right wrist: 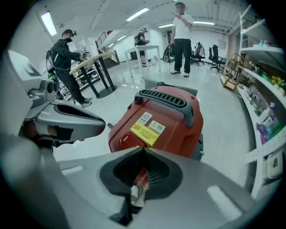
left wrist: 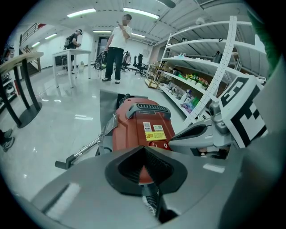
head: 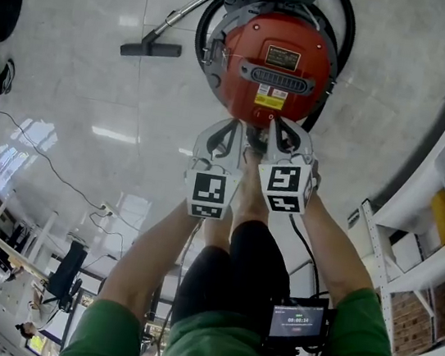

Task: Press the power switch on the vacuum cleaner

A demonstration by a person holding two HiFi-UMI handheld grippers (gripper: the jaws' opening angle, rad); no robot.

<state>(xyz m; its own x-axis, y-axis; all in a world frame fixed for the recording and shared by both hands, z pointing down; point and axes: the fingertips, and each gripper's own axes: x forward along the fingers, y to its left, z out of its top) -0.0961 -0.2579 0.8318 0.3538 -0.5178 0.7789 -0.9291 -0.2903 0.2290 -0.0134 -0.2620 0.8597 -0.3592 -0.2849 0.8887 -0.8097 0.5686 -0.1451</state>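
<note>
Red vacuum cleaner [head: 277, 65] sits on the shiny gray floor [head: 56, 123], its black brush head [head: 151, 49] lying near it. Left gripper [head: 233, 126] & right gripper [head: 275, 124] are both pinched closed w/ nothing in them, tips at its near edge, by the power switch [right wrist: 126, 139]. White shelves [head: 439, 222] on the right; a person [left wrist: 117, 47] stands far back near a table [left wrist: 71, 56]
</note>
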